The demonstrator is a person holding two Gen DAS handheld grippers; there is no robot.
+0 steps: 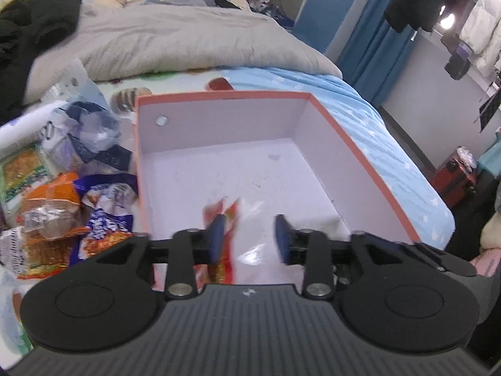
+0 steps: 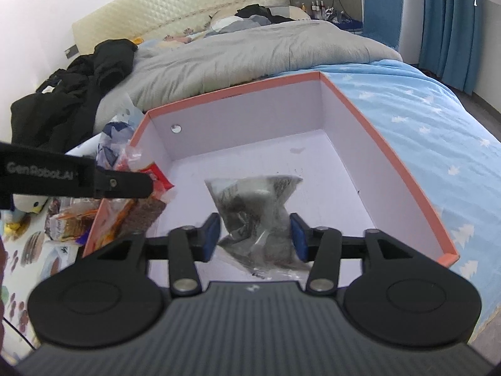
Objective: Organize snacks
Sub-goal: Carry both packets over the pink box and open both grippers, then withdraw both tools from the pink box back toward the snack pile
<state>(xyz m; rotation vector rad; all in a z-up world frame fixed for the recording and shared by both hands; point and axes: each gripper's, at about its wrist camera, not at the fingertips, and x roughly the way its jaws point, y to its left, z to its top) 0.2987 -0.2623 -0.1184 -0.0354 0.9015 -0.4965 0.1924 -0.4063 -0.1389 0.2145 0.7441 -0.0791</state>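
The left gripper (image 1: 249, 239) hangs over the box's near edge, blue pads parted; a blurred red-and-clear packet (image 1: 227, 235) lies against the left pad only, jaws released. The right gripper (image 2: 255, 236) is spread too — a crinkled clear bag (image 2: 256, 206) of dark contents sits between its pads, inside the box (image 2: 404, 169), a white-lined card box with an orange rim. Only the left view shows the glossy wrapper pile (image 1: 62, 194) in full; the right view shows the quilted headboard (image 2: 175, 9) beyond the grey duvet (image 2: 250, 53).
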